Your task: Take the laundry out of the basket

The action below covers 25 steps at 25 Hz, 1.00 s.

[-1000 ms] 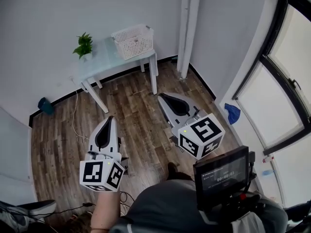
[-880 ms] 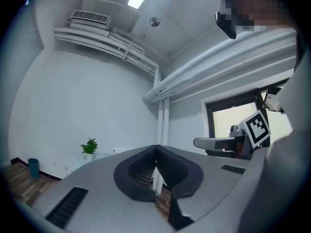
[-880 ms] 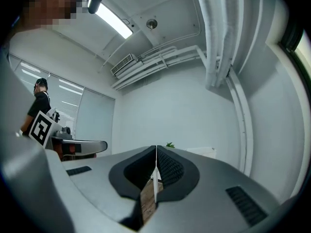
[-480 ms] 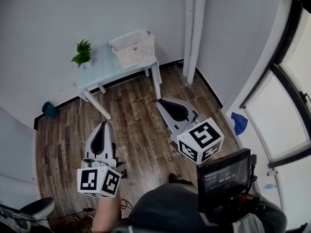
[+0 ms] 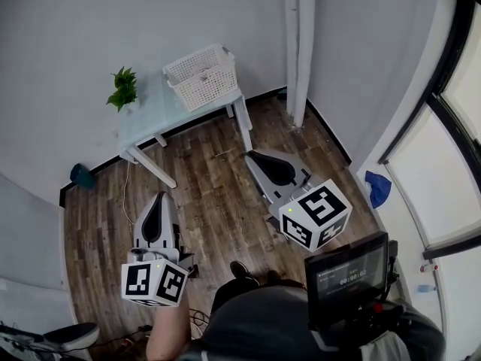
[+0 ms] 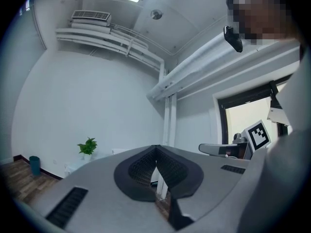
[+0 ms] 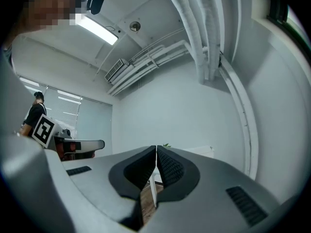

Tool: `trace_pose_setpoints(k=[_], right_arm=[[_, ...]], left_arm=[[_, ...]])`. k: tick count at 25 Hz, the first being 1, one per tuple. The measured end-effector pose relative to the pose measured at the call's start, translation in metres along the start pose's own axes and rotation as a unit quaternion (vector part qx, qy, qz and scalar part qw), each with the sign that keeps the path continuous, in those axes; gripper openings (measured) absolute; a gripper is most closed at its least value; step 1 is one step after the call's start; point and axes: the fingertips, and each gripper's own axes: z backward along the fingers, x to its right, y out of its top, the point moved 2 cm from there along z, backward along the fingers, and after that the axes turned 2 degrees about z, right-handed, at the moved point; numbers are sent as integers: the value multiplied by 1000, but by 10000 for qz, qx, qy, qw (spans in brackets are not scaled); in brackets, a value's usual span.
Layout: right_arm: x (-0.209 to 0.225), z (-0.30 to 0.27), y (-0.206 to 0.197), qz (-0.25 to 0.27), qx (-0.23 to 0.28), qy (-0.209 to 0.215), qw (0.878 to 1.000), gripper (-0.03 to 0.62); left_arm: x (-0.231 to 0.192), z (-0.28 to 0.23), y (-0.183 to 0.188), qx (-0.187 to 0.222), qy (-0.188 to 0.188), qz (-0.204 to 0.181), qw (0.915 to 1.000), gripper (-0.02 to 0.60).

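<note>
A white mesh laundry basket (image 5: 201, 76) stands on the right end of a small pale table (image 5: 150, 115) against the far wall. What lies inside it I cannot make out. Both grippers hang over the wooden floor, well short of the table. My left gripper (image 5: 160, 199) points toward the table with its jaws together and nothing between them, which the left gripper view confirms (image 6: 156, 147). My right gripper (image 5: 256, 156) is closer to the table leg, also shut and empty (image 7: 156, 148). The basket shows faintly behind the jaws in both gripper views.
A potted green plant (image 5: 122, 89) sits on the table's left end. White pipes (image 5: 299, 43) run down the wall right of the basket. A teal object (image 5: 83, 176) lies by the left wall, a blue cloth (image 5: 378, 189) by the window, and a cable (image 5: 125, 194) crosses the floor.
The view has drifted slightly, and the left gripper sits a little lower in the frame. Both grippers stay shut and away from the table.
</note>
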Motion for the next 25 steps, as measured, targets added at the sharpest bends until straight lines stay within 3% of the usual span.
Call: trace_pose_setpoints(k=[13, 20, 25], right_arm=[[28, -84, -1, 389, -116, -200, 9990, 18], [24, -171, 5, 635, -177, -48, 9978, 18], [25, -253, -10, 618, -305, -173, 9975, 18]], left_arm=[[-58, -82, -4, 114, -386, 114, 9991, 8], [-132, -128, 13, 193, -374, 172, 9990, 8], [-205, -160, 6, 86, -439, 283, 9986, 8]])
